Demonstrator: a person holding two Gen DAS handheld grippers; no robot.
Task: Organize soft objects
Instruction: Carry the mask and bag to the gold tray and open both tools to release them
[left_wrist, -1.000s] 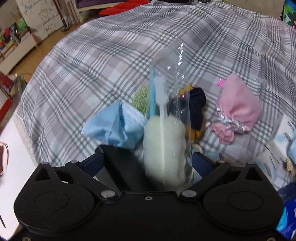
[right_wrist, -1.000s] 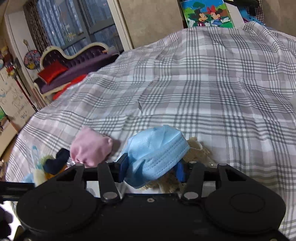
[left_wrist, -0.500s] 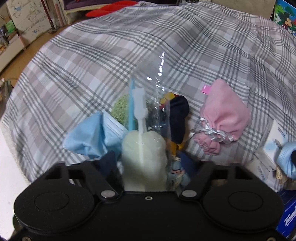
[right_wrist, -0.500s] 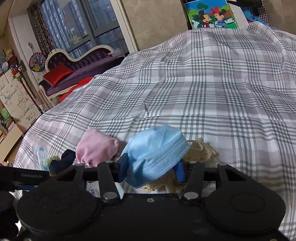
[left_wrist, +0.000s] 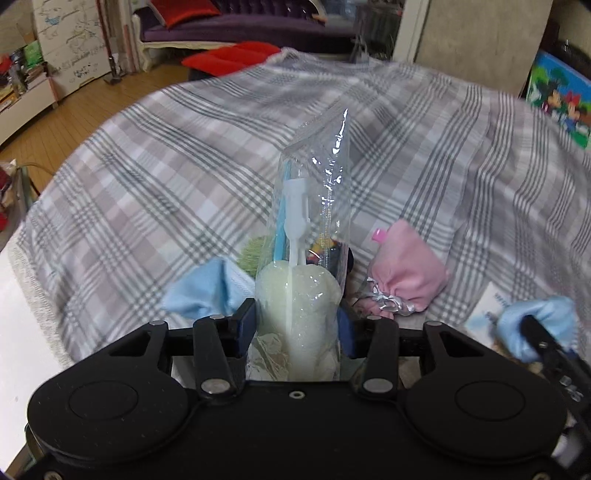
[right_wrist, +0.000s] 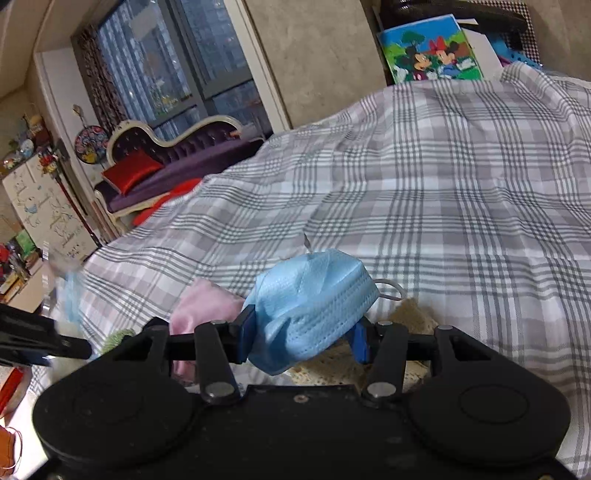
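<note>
My left gripper (left_wrist: 296, 325) is shut on a clear plastic bag (left_wrist: 314, 206) holding a pale sponge brush (left_wrist: 297, 314), lifted above the plaid cloth. Behind it lie a blue face mask (left_wrist: 201, 295), a green fuzzy item (left_wrist: 255, 254), a dark toy (left_wrist: 341, 254) and a pink drawstring pouch (left_wrist: 410, 278). My right gripper (right_wrist: 303, 334) is shut on a second blue face mask (right_wrist: 314, 299), held above a beige crocheted piece (right_wrist: 410, 314). The pink pouch also shows in the right wrist view (right_wrist: 205, 306).
The plaid cloth (right_wrist: 443, 192) covers the whole surface. A white packet (left_wrist: 487, 314) lies at right in the left wrist view. A purple sofa (right_wrist: 177, 166) and a cartoon picture board (right_wrist: 432, 55) stand beyond the far edge. Wooden floor (left_wrist: 74, 110) lies at left.
My left gripper closed on the bagged sponge and lifted it up and back. My right gripper rose a little with the mask still in it.
</note>
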